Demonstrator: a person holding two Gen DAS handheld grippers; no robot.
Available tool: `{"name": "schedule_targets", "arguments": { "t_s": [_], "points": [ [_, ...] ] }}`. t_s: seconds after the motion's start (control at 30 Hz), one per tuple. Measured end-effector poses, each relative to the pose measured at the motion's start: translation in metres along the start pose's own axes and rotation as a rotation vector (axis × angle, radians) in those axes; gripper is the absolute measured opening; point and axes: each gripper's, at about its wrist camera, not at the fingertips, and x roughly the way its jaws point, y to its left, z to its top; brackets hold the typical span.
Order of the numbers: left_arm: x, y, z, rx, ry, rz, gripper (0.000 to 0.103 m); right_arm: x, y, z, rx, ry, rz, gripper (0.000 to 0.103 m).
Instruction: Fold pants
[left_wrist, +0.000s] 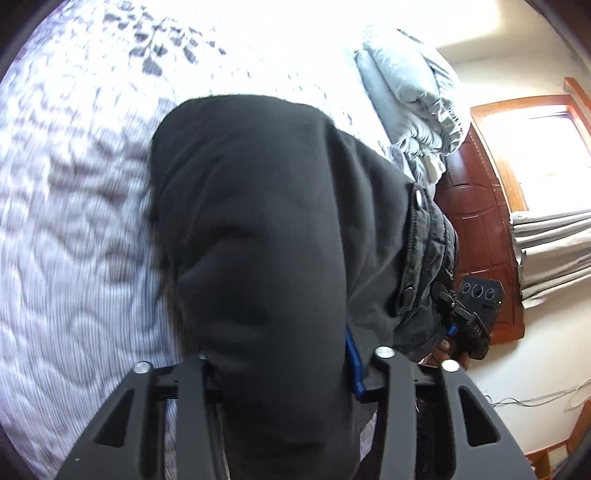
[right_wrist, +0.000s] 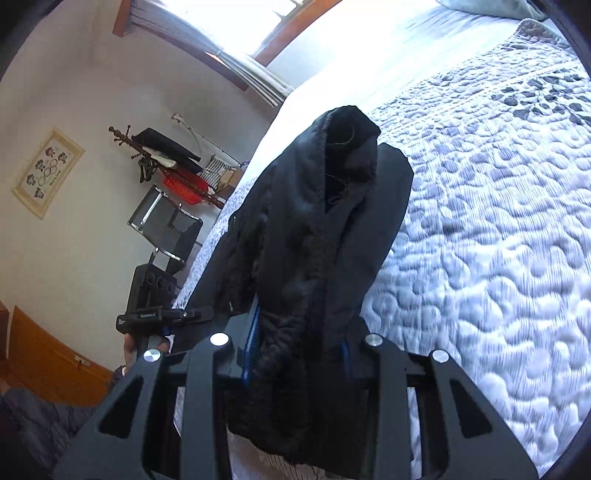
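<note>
The black pants (left_wrist: 258, 229) hang in the air above the quilted bed, held by both grippers. My left gripper (left_wrist: 284, 376) is shut on a thick fold of the black fabric, which drapes over and hides its fingertips. My right gripper (right_wrist: 295, 354) is shut on another bunched edge of the pants (right_wrist: 325, 229), fleece lining showing. The other gripper shows at the right of the left wrist view (left_wrist: 469, 321) and at the left of the right wrist view (right_wrist: 159, 317).
The bed's white and grey quilt (right_wrist: 498, 229) lies under the pants. Folded grey bedding (left_wrist: 406, 85) lies by the wooden headboard (left_wrist: 476, 221). A coat rack (right_wrist: 147, 155), a chair (right_wrist: 166, 221) and a wall picture (right_wrist: 48, 171) stand beside the bed.
</note>
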Motion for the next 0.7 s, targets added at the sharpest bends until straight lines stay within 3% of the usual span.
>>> {"name": "schedule_targets", "arguments": {
  "t_s": [0.27,0.53,0.7],
  "points": [
    [-0.002,-0.007,0.026,0.050,-0.021,-0.022,0.026,0.011,-0.003,0.024,0.035,-0.035,0.022,0.032],
    [-0.019,-0.032,0.055,0.132,-0.099,-0.023,0.025,0.017,-0.003,0.059,0.032,-0.107,0.076,0.032],
    [-0.009,-0.018,0.082,0.096,-0.080,-0.011,0.025,0.038,-0.024,0.080,0.097,-0.084,0.067,0.033]
  ]
}}
